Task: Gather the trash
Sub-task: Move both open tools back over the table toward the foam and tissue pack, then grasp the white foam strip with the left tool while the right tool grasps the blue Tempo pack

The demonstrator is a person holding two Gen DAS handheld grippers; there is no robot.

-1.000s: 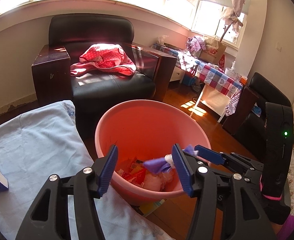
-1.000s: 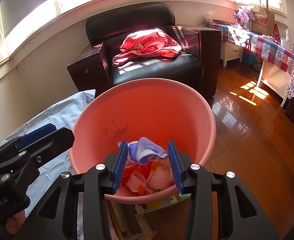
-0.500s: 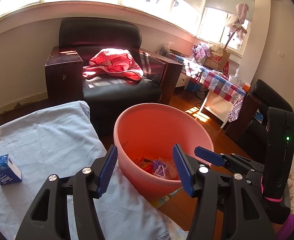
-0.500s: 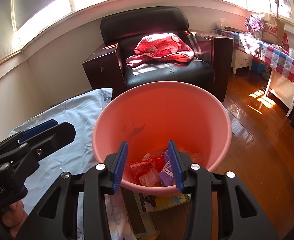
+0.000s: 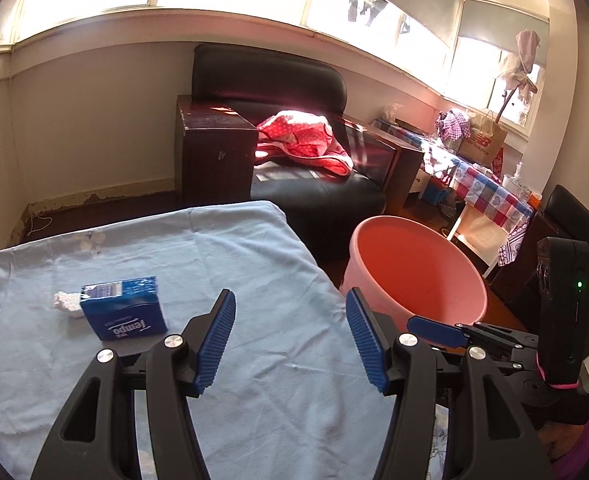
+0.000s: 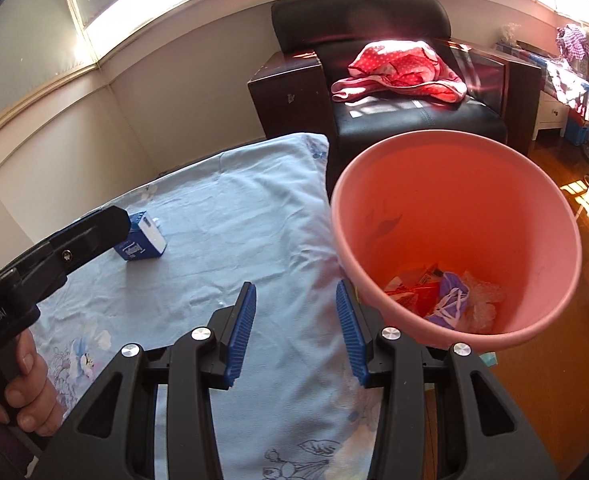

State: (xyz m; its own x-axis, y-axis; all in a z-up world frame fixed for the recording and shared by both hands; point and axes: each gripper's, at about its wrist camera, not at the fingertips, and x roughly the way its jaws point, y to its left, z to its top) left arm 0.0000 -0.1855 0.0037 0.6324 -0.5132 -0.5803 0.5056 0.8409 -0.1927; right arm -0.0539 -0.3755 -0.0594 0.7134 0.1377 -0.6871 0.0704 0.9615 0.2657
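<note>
While the black armchair (image 5: 294,184) with a red dotted cloth (image 5: 302,142) sits by the wall, a light blue sheet (image 5: 222,264) covers the table next to it. Just off its edge is the pink bucket (image 6: 542,216), with wrappers and a purple mask (image 6: 450,294) at the bottom. Over the sheet, left gripper (image 5: 290,338) and right gripper (image 6: 296,330) are both released, nothing between the jaws. Blue tissue pack (image 5: 124,308) lies on the sheet, small white crumpled tissue (image 5: 66,303) touching it.
</note>
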